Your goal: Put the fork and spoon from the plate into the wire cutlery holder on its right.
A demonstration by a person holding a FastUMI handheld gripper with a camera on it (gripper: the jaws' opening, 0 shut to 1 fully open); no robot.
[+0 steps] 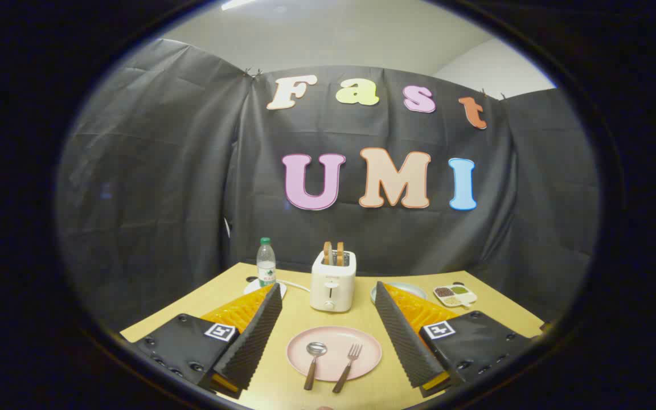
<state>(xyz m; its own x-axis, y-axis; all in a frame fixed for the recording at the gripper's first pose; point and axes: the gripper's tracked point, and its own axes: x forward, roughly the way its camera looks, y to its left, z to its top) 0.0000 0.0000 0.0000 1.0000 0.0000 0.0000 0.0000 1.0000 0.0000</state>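
A pink plate [336, 337] lies on the yellow table between my two fingers. On it rest a spoon [313, 356] at the left and a fork [348, 359] at the right, both with brown handles that reach over the near rim. My gripper [328, 293] is open and held above the table, its fingers spread wide to either side of the plate, with nothing between them. The right finger [405, 333] hides whatever stands just right of the plate.
A white toaster [333, 281] with two slices of toast stands beyond the plate. A water bottle [266, 263] on a small white plate is at the back left. A divided dish of condiments [454, 294] and another plate [410, 288] sit at the back right.
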